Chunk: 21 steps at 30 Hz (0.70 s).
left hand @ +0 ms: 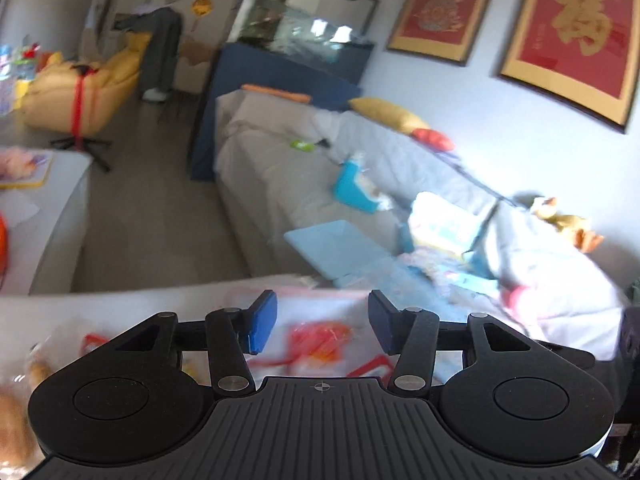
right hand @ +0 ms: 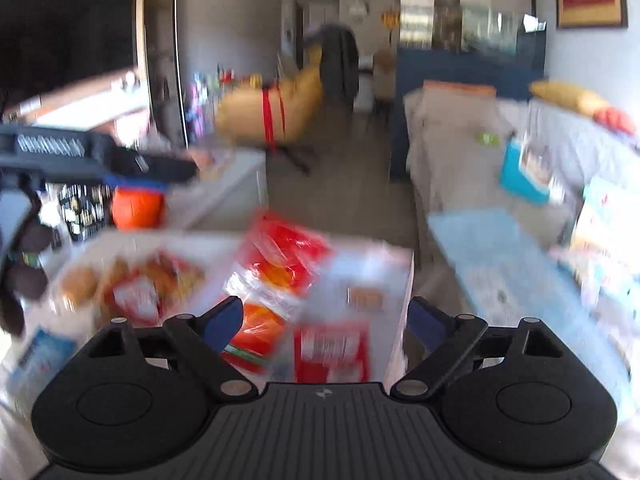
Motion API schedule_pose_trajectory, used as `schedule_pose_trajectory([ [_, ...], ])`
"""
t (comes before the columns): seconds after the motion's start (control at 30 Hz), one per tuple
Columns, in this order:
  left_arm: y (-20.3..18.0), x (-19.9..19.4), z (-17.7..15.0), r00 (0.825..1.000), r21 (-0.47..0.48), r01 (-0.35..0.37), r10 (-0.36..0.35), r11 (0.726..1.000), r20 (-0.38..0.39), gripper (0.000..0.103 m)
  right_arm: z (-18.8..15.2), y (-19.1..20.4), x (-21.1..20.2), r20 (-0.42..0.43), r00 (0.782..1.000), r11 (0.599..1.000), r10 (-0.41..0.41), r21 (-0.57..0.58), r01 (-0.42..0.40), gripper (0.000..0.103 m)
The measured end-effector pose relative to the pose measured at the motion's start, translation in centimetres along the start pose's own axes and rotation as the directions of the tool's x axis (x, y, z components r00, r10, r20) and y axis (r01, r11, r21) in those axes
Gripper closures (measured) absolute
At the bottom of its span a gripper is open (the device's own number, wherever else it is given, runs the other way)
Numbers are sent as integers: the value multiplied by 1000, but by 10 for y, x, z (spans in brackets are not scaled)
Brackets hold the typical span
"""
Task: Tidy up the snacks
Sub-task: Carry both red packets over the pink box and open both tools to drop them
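Blurred snack packets lie on a white table [right hand: 360, 258]. In the right wrist view I see a red crinkled bag [right hand: 288, 256], an orange packet [right hand: 258, 332], a red box [right hand: 330, 354] and a clear bag of golden pastries [right hand: 132, 280]. My right gripper [right hand: 324, 320] hovers over them, open wide, its blue pads touching nothing. In the left wrist view my left gripper [left hand: 322, 320] is open above the table's far edge [left hand: 120, 304]. A red and orange packet [left hand: 320, 340] lies below the gap, and no pad presses on it.
A grey sofa [left hand: 280, 184] strewn with blue and pastel items, including a light-blue flat board [left hand: 336, 244], runs along the right. An orange round object [right hand: 138, 208] and a dark rack sit at the table's left. A blue packet [right hand: 40, 356] lies at the near left. Floor separates table and sofa.
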State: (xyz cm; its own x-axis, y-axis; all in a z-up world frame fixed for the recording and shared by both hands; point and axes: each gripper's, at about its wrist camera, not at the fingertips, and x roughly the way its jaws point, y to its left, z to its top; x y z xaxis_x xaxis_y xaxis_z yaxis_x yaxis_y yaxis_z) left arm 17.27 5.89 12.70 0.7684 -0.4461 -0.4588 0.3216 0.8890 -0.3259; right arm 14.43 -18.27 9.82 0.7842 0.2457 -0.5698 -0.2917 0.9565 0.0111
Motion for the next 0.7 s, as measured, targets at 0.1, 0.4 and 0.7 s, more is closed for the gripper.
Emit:
schedule_pose_trajectory([
  [0.1,25,13,-8,987,-1,-149,149,989,-55,48,-17,1,9,-54,998,1000,-23,-21,22,13],
  [0.4,72,83,-42,917,23,-316,312,948,-251,48,-32,50,8,-41,995,991,96,-88,-99,13],
  [0.7,64,39,-85,949,20,-186,185,982,-257,79,-61,93,5,-101,981,966,168,-183,-184,13],
])
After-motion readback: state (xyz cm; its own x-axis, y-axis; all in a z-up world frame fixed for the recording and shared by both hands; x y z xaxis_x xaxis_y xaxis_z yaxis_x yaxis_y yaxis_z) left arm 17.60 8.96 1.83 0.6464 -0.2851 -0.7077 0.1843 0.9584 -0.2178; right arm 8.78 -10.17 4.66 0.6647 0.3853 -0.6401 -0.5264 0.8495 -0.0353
